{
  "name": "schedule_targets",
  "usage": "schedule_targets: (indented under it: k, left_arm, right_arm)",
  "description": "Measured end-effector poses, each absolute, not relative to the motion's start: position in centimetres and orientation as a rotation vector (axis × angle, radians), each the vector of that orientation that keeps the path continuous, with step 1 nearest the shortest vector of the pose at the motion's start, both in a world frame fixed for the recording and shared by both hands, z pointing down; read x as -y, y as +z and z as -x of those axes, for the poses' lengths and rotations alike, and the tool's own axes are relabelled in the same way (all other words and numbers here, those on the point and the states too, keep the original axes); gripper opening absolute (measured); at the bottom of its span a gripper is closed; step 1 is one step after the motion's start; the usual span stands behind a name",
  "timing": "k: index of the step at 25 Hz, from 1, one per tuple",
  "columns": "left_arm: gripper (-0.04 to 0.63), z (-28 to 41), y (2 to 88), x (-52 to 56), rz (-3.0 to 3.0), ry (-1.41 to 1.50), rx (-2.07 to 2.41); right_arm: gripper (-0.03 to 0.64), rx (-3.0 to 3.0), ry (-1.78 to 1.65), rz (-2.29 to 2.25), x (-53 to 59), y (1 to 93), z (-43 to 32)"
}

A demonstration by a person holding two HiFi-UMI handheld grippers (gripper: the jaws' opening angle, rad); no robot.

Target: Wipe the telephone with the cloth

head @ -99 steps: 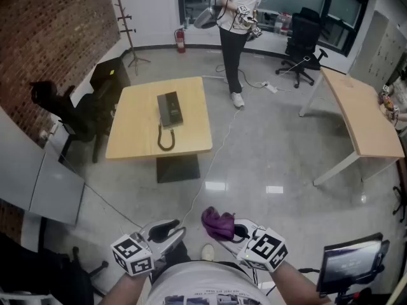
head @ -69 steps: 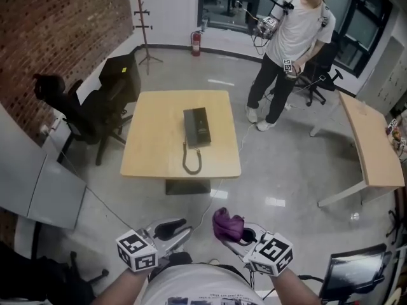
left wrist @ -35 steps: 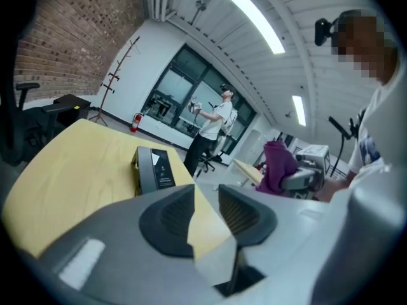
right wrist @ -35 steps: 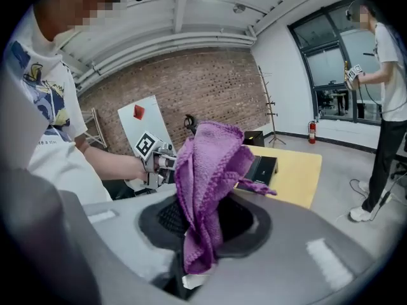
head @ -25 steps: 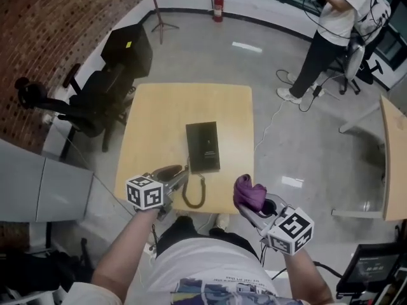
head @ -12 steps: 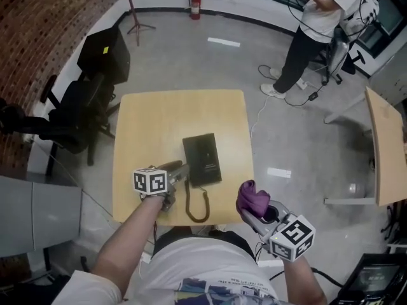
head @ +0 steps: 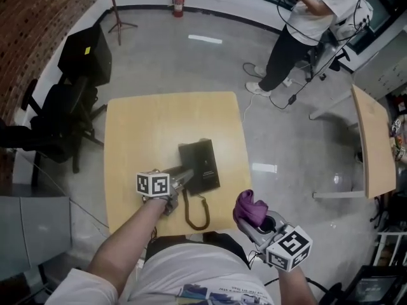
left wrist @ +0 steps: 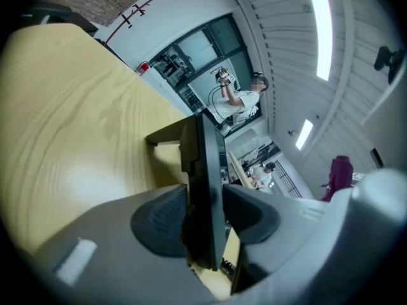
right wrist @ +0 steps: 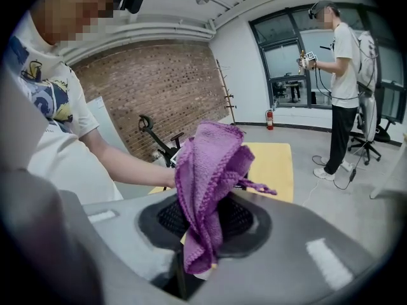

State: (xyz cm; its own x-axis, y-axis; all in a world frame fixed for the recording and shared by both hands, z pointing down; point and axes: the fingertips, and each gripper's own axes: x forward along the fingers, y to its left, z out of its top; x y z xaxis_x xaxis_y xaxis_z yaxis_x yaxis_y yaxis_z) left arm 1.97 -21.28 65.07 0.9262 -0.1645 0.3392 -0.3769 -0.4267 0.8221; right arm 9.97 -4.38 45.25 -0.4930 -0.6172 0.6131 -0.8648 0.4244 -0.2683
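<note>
A black telephone [head: 202, 161] lies on the light wooden table [head: 146, 132], its coiled cord [head: 198, 216] trailing toward the near edge. My left gripper [head: 183, 178] is at the phone's near left corner. In the left gripper view the telephone [left wrist: 203, 164] stands edge-on between the jaws of the left gripper [left wrist: 205, 216]; they have just been opening, and both pads now lie against its faces. My right gripper [head: 254, 218] hovers off the table's near right corner, shut on a bunched purple cloth [head: 249, 207]. The cloth [right wrist: 210, 164] rises out of the right gripper [right wrist: 203, 224].
A person [head: 305, 18] stands beyond the table at the upper right, cables on the floor beside them. Black office chairs [head: 51, 126] and a black cabinet [head: 86, 53] sit left of the table. A second wooden desk [head: 372, 138] is at the right.
The table has come much closer. My left gripper has reached forward and down onto the telephone's corner. The right gripper with the cloth has hardly shifted.
</note>
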Motion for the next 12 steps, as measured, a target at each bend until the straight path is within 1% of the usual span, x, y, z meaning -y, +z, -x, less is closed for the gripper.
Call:
schedule_targets:
  k: [1, 2, 6, 12]
  left_arm:
    - [0.166, -2.11, 65.13, 21.30, -2.015, 0.253, 0.378]
    - [0.148, -2.24, 65.14, 21.28, -2.013, 0.254, 0.369]
    - [0.141, -2.50, 64.79, 21.06, -2.011, 0.251, 0.359]
    - [0.114, -2.43, 64.50, 21.03, -2.014, 0.260, 0.388]
  right_arm:
    - [0.089, 2.249, 0.796, -1.267, 4.35, 45.25, -9.83]
    - [0.091, 2.240, 0.800, -1.273, 4.29, 45.23, -9.72]
    - [0.091, 2.222, 0.812, -1.295, 3.97, 45.04, -9.58]
    - [0.091, 2.220, 0.816, -1.303, 3.80, 44.99, -9.37]
